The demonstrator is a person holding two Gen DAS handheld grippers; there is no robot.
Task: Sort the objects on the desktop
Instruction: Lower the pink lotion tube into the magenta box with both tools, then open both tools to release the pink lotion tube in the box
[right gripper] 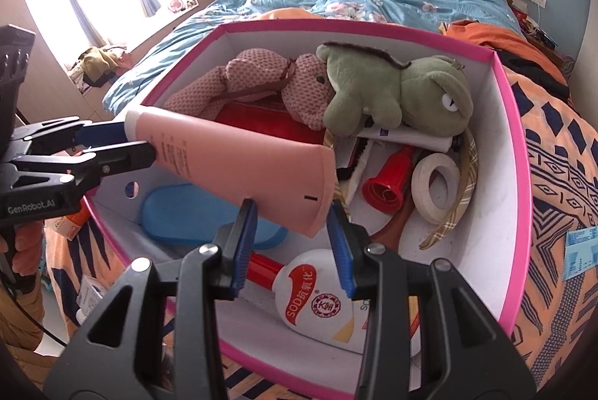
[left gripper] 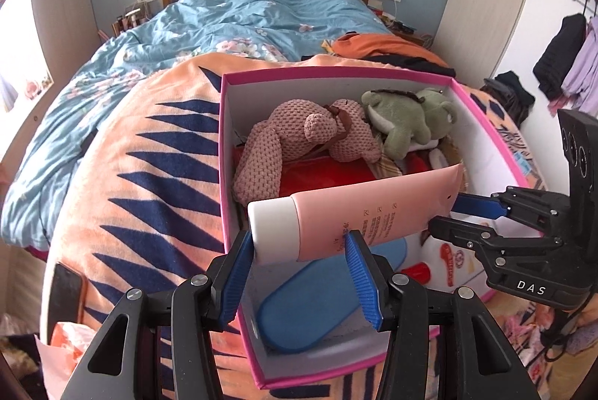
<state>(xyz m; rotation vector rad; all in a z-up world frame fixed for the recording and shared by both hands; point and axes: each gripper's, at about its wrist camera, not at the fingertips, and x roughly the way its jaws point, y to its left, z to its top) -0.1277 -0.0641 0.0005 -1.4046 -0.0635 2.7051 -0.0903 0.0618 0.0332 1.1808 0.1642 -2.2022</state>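
The left claw [left gripper: 297, 243] is clenched on the white cap end of the pink tube [left gripper: 358, 213], and the right claw [right gripper: 291, 217] clenches its flat crimped end, so the tube's long axis runs across between them, above the open pink box [left gripper: 224, 138] on the bed. Below it lie a blue case [right gripper: 194, 213] and a white bottle [right gripper: 317, 299]. The tube hides part of the floor of the box.

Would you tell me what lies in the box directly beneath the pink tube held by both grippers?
A blue oval case lies on the box floor under the pink tube, seen in both wrist views.
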